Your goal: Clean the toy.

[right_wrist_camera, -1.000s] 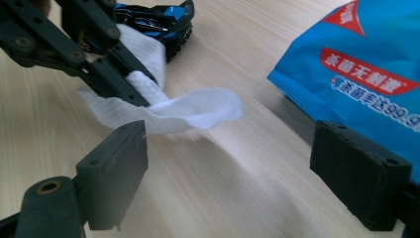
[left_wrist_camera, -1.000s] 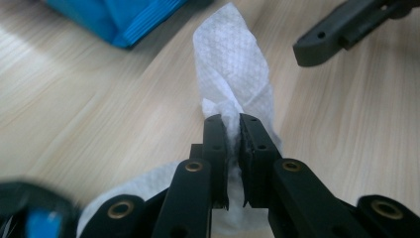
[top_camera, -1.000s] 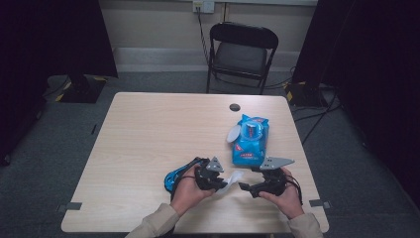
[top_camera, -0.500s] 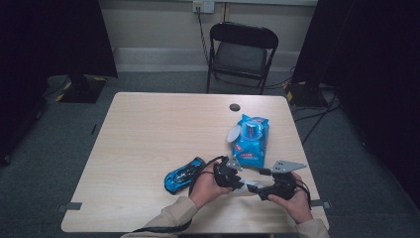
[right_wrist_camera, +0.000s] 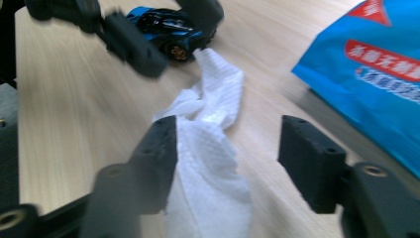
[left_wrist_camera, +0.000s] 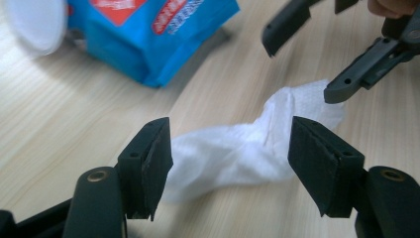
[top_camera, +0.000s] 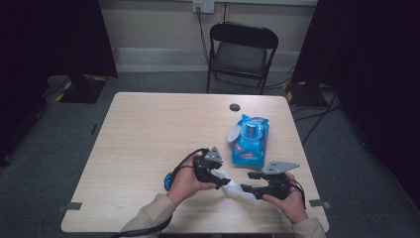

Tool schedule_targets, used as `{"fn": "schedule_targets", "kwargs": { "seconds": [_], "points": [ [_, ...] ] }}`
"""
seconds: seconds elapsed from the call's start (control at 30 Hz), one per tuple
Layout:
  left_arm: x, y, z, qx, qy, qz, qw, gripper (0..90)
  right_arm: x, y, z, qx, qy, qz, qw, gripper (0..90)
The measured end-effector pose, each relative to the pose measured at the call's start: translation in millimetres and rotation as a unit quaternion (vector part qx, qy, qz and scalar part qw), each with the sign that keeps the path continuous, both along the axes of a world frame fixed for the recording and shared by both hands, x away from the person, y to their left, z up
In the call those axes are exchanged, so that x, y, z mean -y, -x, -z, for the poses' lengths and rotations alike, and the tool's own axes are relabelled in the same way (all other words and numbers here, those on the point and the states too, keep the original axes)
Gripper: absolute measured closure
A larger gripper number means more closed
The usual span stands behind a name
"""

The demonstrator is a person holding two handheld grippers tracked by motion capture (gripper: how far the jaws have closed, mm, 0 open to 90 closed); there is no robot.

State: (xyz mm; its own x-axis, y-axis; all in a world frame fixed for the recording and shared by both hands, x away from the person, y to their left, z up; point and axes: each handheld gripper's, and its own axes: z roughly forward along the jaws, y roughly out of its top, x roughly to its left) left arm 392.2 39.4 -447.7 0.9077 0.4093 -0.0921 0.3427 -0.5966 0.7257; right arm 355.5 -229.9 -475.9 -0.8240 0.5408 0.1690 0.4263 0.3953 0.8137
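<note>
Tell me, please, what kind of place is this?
Probably a recording room or lab: a bare wooden table on grey carpet, dark curtains at both sides, a folding chair by the wall, and cables on the floor.

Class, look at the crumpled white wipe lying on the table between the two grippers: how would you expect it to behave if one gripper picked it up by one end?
The wipe is twisted and creased, so it would probably hang limp rather than hold its shape. It looks thin, so likely very light. Its dimpled surface should grip rather than slip.
</note>
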Motion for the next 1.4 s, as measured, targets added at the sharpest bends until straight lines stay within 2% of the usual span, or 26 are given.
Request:
{"fn": "schedule_targets", "kwargs": {
  "seconds": [0.1,0.17,0.4,0.53,0.57,0.73,0.83,0.9,0.93,1.03,1.13,1.2,1.4],
  "points": [
    [-19.3,1.1,-3.7,0.008,-0.003,-0.019,0.9998,31.6,-5.7,0.4,-0.4,-0.005,0.0,-0.01,0.9999,49.1],
    [-29.6,1.9,-4.5,0.009,-0.002,-0.03,0.9995,29.7,-8.2,0.5,-0.7,-0.008,0.001,-0.014,0.9999,50.2],
    [-67.8,0.4,-5.6,0.015,-0.004,-0.07,0.9974,22.9,-18.7,-0.4,3.9,-0.011,0.007,-0.022,0.9997,49.1],
    [-79.0,-2.7,1.0,0.02,-0.009,-0.087,0.996,20.1,-23.4,-0.3,7.6,-0.012,0.014,-0.021,0.9996,47.5],
    [-79.4,-4.1,3.6,0.014,-0.005,-0.089,0.996,19.4,-24.3,-0.1,8.5,-0.012,0.016,-0.016,0.9997,46.4],
    [-76.9,-12.9,20.9,-0.009,-0.02,-0.084,0.9962,19.9,-29.1,-0.3,9.5,-0.02,0.02,-0.017,0.9995,42.2],
    [-73.6,-17.7,27.5,-0.008,-0.018,-0.085,0.9962,18.4,-31.4,-0.2,9.3,-0.017,0.022,-0.017,0.9995,40.8],
    [-70.2,-20.6,29.7,-0.005,-0.028,-0.084,0.996,18.2,-31.4,-0.9,10.9,-0.018,0.025,-0.017,0.9994,40.7],
    [-67.9,-22.0,31.5,-0.003,-0.024,-0.085,0.9961,17.9,-31.3,-1.0,11.8,-0.019,0.025,-0.016,0.9994,40.4],
    [-62.1,-24.8,36.5,-0.015,-0.036,-0.089,0.9953,18.2,-30.7,-1.9,14.0,-0.021,0.027,-0.016,0.9993,39.9],
    [-58.3,-25.7,41.4,-0.01,-0.05,-0.083,0.9952,19.1,-30.2,-2.8,14.8,-0.022,0.027,-0.013,0.9993,38.8],
    [-57.8,-27.0,43.8,-0.013,-0.054,-0.086,0.9947,18.9,-30.1,-3.1,15.1,-0.022,0.028,-0.013,0.9993,38.8],
    [-55.5,-26.8,46.1,-0.001,-0.065,-0.086,0.9942,19.3,-29.2,-2.9,14.0,-0.019,0.028,-0.014,0.9993,38.8]
  ]
}}
